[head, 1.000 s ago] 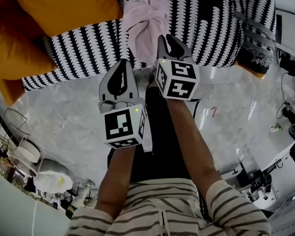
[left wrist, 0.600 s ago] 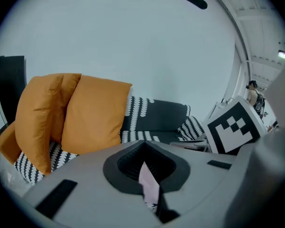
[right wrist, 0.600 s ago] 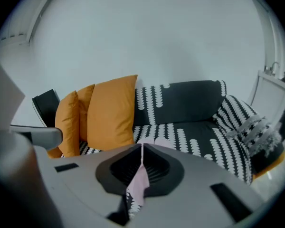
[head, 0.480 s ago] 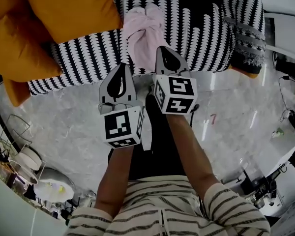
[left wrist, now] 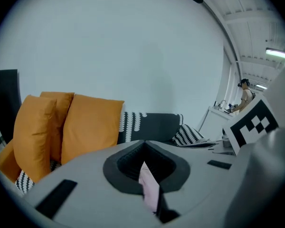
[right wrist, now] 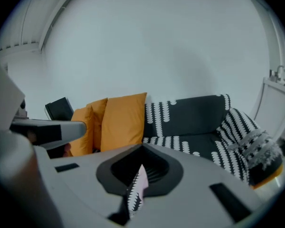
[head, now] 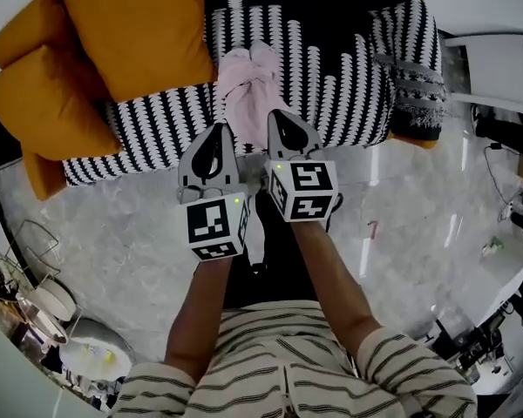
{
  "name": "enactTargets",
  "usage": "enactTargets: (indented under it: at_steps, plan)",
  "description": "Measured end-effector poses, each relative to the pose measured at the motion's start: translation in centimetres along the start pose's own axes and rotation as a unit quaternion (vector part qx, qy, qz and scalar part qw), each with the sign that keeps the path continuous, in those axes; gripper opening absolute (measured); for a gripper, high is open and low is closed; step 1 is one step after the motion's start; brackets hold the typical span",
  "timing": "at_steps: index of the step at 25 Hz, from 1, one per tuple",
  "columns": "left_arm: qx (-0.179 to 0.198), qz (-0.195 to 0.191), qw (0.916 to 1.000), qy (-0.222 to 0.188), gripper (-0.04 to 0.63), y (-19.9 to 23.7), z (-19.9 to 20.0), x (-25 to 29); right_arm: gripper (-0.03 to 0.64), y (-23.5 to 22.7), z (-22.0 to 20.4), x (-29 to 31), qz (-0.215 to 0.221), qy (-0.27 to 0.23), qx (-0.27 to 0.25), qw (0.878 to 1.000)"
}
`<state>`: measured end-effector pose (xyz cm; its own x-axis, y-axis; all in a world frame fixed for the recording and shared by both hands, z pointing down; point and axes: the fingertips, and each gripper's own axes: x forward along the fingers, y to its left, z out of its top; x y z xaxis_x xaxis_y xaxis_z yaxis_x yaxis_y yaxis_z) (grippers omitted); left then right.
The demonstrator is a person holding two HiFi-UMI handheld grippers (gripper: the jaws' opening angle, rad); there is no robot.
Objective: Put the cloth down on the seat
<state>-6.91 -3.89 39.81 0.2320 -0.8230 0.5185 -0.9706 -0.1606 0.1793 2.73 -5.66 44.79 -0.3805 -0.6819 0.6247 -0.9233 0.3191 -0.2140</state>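
- Upper left, we see plump, smooth orange cushions.
- Our left gripper, a grey wedge, has its jaws pressed together on nothing.
- The soft pink cloth lies crumpled at top centre on the black-and-white patterned seat.
- Our right gripper is also pressed together, its tip at the cloth's lower edge.

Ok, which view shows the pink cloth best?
The head view: the whole pink cloth lies bunched at the front of the striped seat. Both gripper views show only a pink sliver between their jaws.

No text, label, brand or number can be read anywhere here.
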Motion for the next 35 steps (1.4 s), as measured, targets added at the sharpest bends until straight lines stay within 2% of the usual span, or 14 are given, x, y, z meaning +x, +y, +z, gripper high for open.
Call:
enactTargets:
  at_steps: [5, 17, 27, 35]
  plan:
    - [0.008, -0.008, 0.9999, -0.004, 0.003, -0.4, 2.7, -1.6, 0.014, 1.3, 2.8, -2.6, 0.01, -0.007, -0.019, 1.0]
    - [0.037, -0.034, 0.9983, -0.029, 0.003, -3.2, 9.9, -6.6, 0.014, 2.7, 10.5, -11.1, -0.003, -0.054, -0.054, 0.997]
    - [0.06, -0.067, 0.9939, -0.064, 0.003, -6.1, 15.0, -11.7, 0.014, 4.9, 14.2, -17.6, 0.003, -0.091, -0.066, 0.994]
    - [0.069, -0.091, 0.9874, -0.109, 0.003, -7.9, 19.2, -15.0, 0.014, 7.2, 19.2, -21.5, 0.003, -0.153, -0.089, 0.984]
